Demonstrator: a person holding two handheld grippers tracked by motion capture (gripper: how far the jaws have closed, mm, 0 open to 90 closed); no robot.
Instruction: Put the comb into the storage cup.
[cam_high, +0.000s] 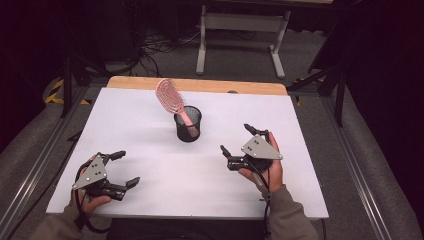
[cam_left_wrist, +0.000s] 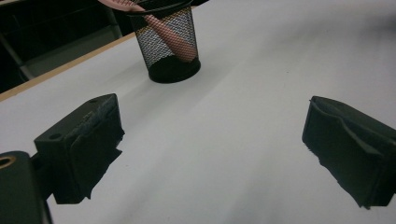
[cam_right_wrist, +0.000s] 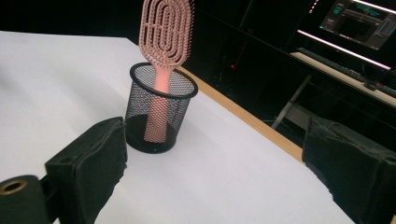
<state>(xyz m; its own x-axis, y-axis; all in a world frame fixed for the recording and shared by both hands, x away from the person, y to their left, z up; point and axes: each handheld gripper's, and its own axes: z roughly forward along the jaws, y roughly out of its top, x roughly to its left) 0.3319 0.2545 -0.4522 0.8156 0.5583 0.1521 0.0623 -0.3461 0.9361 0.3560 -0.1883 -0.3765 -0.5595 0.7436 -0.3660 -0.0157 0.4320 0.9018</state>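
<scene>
Meanwhile, pink hairbrush (cam_high: 172, 100) stands handle-down in black mesh cup (cam_high: 188, 125) toward tabletop's far edge; left gripper (cam_high: 125, 169) and right gripper (cam_high: 235, 140) spread wide, empty, near front edge.

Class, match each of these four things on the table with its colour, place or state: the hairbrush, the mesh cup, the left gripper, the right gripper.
Things:
1. hairbrush
2. mesh cup
3. left gripper
4. right gripper

Descriptions:
A. black, standing upright near the middle of the table
B. open, held low at the near left of the table
C. pink, handle down inside the cup, head leaning out
D. open, held to the right of the cup

Pairs: 1-C, 2-A, 3-B, 4-D
</scene>
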